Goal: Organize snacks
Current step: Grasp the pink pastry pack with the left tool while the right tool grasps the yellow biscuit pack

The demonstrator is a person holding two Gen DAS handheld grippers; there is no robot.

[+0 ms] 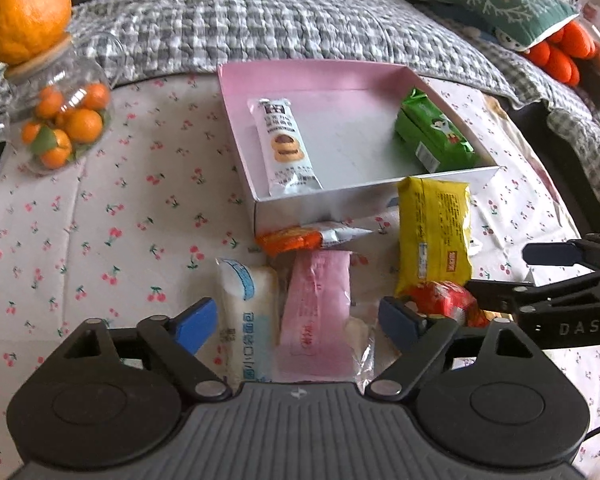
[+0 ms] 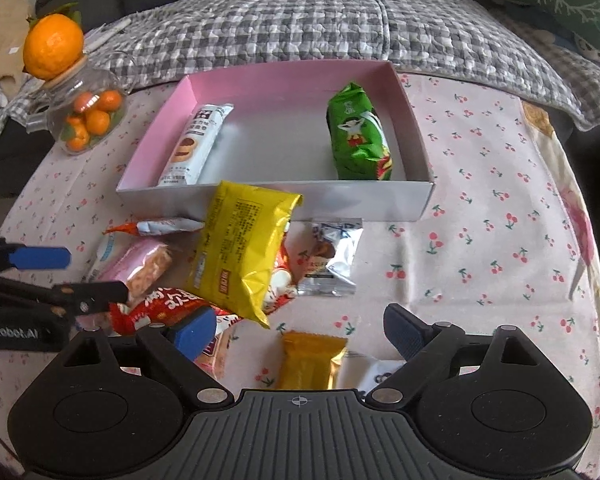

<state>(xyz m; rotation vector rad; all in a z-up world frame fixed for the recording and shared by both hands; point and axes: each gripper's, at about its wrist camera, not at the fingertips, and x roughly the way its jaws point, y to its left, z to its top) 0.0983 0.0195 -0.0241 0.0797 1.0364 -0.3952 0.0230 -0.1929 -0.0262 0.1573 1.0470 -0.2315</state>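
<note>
A cherry-print tablecloth [image 2: 480, 240] carries a shallow box [image 2: 412, 120] with a pink inside, which sits at 12 o'clock from both grippers. Inside it lie two packets: a white biscuit packet [image 2: 196, 144] at its 9 o'clock side and a green packet [image 2: 358, 136] at its 3 o'clock side. Just outside the near wall a yellow packet [image 2: 240, 256] lies over a heap of loose snacks, with a red packet [image 2: 156, 308] at its 7 o'clock, a pink wafer packet [image 1: 320, 312] beside a white-and-blue packet [image 1: 244, 316], a silver packet [image 2: 332, 260] at its 3 o'clock, and a gold packet [image 2: 312, 360] nearest the right gripper [image 2: 300, 332]. The left gripper [image 1: 300, 320] hovers with jaws spread wide over the pink and white-and-blue packets, gripping nothing. The right gripper is likewise spread and empty. A glass jar [image 1: 64, 120] of small oranges stands at 10 o'clock.
</note>
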